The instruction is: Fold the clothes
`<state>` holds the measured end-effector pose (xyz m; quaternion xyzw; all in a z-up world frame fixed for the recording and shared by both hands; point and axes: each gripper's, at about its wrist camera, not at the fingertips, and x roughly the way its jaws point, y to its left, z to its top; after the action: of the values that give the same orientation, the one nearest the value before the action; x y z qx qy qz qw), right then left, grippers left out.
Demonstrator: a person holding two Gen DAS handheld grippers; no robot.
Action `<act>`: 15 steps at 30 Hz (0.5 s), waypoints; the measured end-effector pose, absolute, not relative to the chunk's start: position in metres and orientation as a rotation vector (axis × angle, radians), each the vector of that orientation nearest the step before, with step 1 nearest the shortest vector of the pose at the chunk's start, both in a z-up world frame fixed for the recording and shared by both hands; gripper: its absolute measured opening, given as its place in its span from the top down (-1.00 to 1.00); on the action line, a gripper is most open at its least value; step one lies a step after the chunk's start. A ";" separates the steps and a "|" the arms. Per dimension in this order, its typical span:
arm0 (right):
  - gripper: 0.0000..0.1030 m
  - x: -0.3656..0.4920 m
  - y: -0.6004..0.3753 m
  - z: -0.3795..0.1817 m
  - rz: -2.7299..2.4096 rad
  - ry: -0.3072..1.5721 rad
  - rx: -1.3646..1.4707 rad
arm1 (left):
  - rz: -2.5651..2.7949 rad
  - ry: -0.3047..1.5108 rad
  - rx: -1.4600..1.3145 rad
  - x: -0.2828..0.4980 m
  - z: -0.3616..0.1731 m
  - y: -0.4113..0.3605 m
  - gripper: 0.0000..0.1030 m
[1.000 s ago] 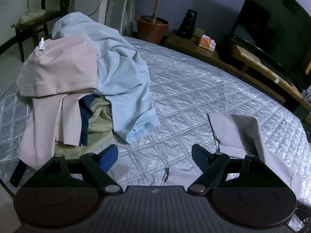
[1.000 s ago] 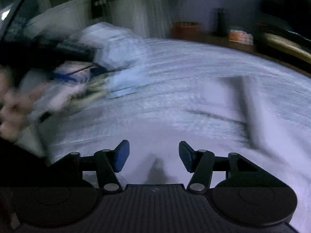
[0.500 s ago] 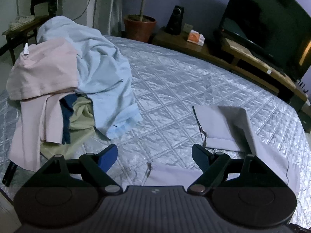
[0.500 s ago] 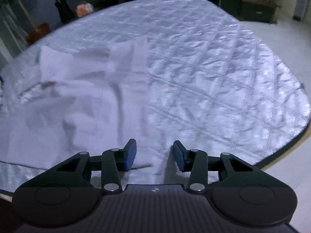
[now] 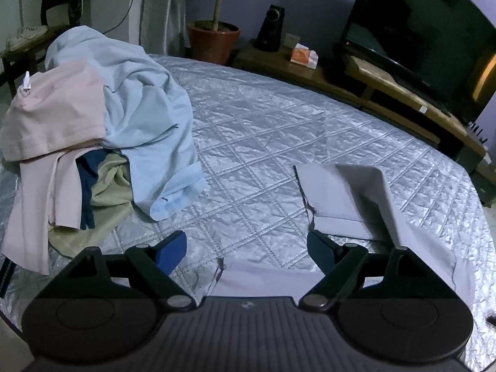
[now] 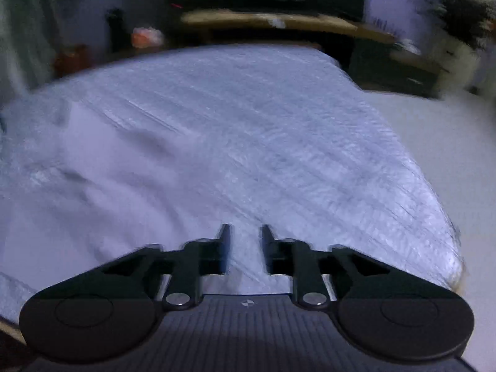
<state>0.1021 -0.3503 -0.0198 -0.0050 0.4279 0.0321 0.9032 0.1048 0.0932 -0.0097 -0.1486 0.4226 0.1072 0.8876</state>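
A grey garment (image 5: 341,192) lies partly folded on the silver quilted bed cover (image 5: 263,142), with a flap turned over its right side. My left gripper (image 5: 246,238) hovers open over the garment's near hem, with nothing between its blue pads. A pile of unfolded clothes sits at the left: a light blue piece (image 5: 148,117), a pink one (image 5: 59,117) and a green one (image 5: 105,198). The right wrist view is blurred. There my right gripper (image 6: 245,229) is over bare bed cover just right of the grey garment (image 6: 77,161). Its jaws are opening and hold nothing.
A television (image 5: 418,31) stands on a long wooden bench (image 5: 387,86) behind the bed, beside a tissue box (image 5: 303,55), a speaker (image 5: 269,28) and a plant pot (image 5: 214,40). The bed's right edge (image 6: 449,248) drops to a pale floor.
My right gripper swung from facing the clothes pile across the grey garment to the bed's right side, and its jaws stand closer together. The left gripper drifted slightly, still open.
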 end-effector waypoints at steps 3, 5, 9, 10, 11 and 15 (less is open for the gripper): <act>-0.24 0.152 -0.294 -0.006 0.225 0.848 -0.060 | 0.227 0.896 -0.306 0.107 -0.014 0.094 -0.60; -0.53 0.189 -0.251 0.001 0.324 0.840 -0.091 | 0.227 0.899 -0.300 0.107 -0.015 0.096 -0.60; -0.56 0.249 -0.178 0.005 0.440 0.823 -0.184 | 0.229 0.892 -0.310 0.108 -0.013 0.100 -0.60; -0.56 0.261 -0.162 0.002 0.460 0.837 -0.210 | 0.228 0.891 -0.312 0.108 -0.013 0.102 -0.60; -0.56 0.271 -0.147 -0.002 0.476 0.850 -0.240 | 0.226 0.890 -0.315 0.109 -0.013 0.104 -0.60; -0.56 0.305 -0.104 -0.027 0.526 0.903 -0.380 | 0.225 0.879 -0.335 0.108 -0.010 0.111 -0.60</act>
<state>0.3046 -0.1036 -0.0265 -0.1805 0.4285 0.2498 0.8493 0.1078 0.1114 -0.0103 -0.1609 0.4226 0.1079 0.8854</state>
